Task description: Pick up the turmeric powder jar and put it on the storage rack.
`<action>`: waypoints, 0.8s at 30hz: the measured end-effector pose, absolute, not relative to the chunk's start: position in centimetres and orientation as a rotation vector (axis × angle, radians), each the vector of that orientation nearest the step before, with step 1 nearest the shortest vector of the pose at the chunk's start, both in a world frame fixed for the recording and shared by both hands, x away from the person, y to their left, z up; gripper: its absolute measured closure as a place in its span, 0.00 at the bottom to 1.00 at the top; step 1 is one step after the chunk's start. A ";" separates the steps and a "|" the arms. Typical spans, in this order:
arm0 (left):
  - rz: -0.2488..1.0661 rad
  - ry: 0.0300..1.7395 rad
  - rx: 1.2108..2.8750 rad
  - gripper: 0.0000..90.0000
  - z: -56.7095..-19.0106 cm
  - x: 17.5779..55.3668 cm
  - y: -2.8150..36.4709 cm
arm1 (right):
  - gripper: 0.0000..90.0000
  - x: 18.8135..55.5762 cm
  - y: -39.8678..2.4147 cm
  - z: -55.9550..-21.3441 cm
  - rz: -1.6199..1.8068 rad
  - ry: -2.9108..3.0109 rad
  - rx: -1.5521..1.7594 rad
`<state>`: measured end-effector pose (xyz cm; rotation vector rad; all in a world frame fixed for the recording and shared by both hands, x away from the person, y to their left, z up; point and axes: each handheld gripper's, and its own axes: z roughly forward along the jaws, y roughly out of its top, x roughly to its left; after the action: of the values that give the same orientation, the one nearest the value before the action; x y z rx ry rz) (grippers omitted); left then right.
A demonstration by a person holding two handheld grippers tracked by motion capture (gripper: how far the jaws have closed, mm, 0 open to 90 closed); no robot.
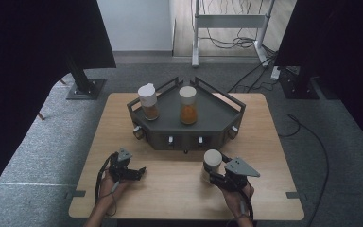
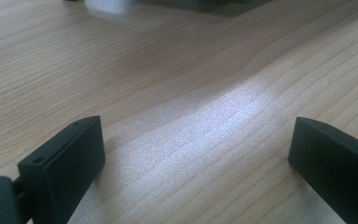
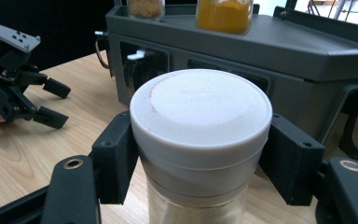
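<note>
Right tool (image 3: 200,154) jaws clamped around white-lidded jar (image 3: 199,135), upright on table (image 3: 23,158)

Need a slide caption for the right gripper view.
Right gripper clamps a white-lidded spice jar before the dark rack; left gripper open nearby.

Spice jars with white lids: three. One jar (image 1: 211,165) between the right gripper's fingers (image 3: 116,158); two jars (image 1: 148,101) (image 1: 188,104) beyond them on the rack. Dark grey rack (image 1: 217,113): one. Wooden table (image 1: 170,189): one. Grippers: two.
</note>
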<state>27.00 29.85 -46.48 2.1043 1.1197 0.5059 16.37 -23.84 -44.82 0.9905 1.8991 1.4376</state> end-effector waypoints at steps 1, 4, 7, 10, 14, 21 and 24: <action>0.506 1.120 2.104 0.04 -46.5 27.0 29.8 | 0.37 16.4 -23.8 -44.7 1.439 1.898 0.989; 0.506 1.120 2.105 0.04 -46.5 27.0 29.8 | 0.37 16.6 -23.7 -44.3 1.440 1.899 0.986; 0.506 1.120 2.105 0.04 -46.5 27.0 29.8 | 0.37 16.8 -23.6 -43.9 1.438 1.900 0.984; 0.506 1.120 2.105 0.04 -46.5 27.0 29.8 | 0.37 17.0 -23.6 -43.5 1.441 1.899 0.988; 0.506 1.119 2.106 0.04 -46.5 27.0 29.8 | 0.37 17.2 -23.8 -43.0 1.448 1.901 0.989; 0.506 1.120 2.104 0.04 -46.5 27.0 29.8 | 0.37 17.5 -23.8 -42.5 1.452 1.900 0.979; 0.506 1.120 2.104 0.04 -46.5 27.0 29.8 | 0.37 17.6 -23.8 -42.3 1.456 1.899 0.977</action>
<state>27.00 29.85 -46.48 2.1035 1.1202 0.5056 17.59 -23.79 -42.32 0.9766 1.8985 1.4555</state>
